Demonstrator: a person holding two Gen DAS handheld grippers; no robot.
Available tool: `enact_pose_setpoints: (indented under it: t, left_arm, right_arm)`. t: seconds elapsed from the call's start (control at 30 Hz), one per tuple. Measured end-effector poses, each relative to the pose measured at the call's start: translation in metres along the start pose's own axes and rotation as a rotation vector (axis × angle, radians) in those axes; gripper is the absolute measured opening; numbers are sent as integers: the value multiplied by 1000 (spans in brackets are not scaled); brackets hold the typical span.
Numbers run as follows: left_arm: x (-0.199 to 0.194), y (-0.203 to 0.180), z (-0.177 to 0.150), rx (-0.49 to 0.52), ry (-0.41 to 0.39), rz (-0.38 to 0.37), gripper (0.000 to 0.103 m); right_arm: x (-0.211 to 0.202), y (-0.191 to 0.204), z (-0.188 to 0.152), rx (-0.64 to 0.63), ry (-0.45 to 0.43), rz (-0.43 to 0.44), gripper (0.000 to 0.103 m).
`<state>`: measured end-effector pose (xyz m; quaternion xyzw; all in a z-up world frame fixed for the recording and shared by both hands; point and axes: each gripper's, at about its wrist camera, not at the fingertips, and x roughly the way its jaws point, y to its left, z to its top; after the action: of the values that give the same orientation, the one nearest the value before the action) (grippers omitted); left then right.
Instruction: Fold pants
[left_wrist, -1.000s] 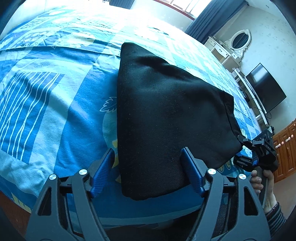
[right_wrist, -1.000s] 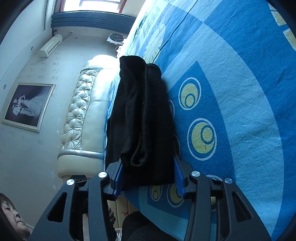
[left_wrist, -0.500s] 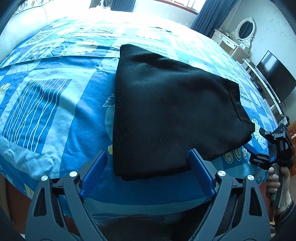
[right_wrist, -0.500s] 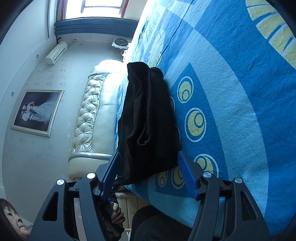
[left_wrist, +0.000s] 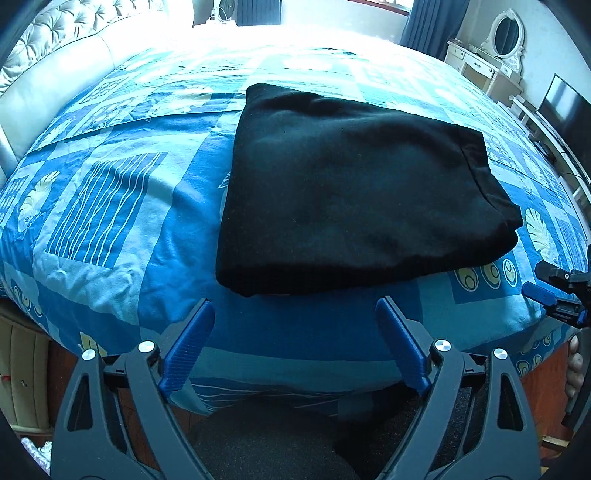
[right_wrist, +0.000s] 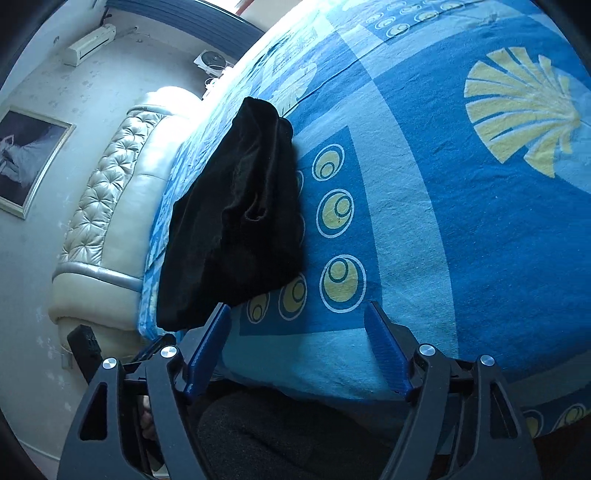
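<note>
Black pants (left_wrist: 354, 192) lie folded in a flat rectangle on the blue patterned bed cover (left_wrist: 110, 206). My left gripper (left_wrist: 295, 325) is open and empty, just short of the pants' near edge, not touching them. In the right wrist view the pants (right_wrist: 240, 221) show from their end, with stacked layers and a waistband opening. My right gripper (right_wrist: 295, 332) is open and empty, beside the pants' near corner over the cover (right_wrist: 461, 221). The right gripper also shows at the right edge of the left wrist view (left_wrist: 554, 299).
A tufted cream headboard (right_wrist: 110, 206) runs along the bed's far side. A white dressing table with an oval mirror (left_wrist: 498, 48) and a dark TV (left_wrist: 565, 107) stand by the right wall. The bed's near edge drops off just below both grippers.
Both grippers have let go of the pants and pulled back toward the bed's edge. The pants have settled flat on the cover.
</note>
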<state>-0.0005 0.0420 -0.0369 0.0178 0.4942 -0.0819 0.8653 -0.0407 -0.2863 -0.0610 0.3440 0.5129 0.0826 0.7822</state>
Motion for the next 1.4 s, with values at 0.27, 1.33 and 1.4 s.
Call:
enact_pose_setpoints:
  t: [0.27, 1.33, 1.4]
  left_arm:
    - [-14, -17, -7, 49, -57, 38, 89]
    - [-40, -21, -6, 12, -160, 90, 90]
    - [-40, -21, -6, 14, -154, 90, 90]
  right_arm:
    - [-15, 28, -11, -114, -110, -214, 77]
    - [-1, 74, -47, -362, -155, -357, 78]
    - [0, 74, -47, -360, -151, -356, 78]
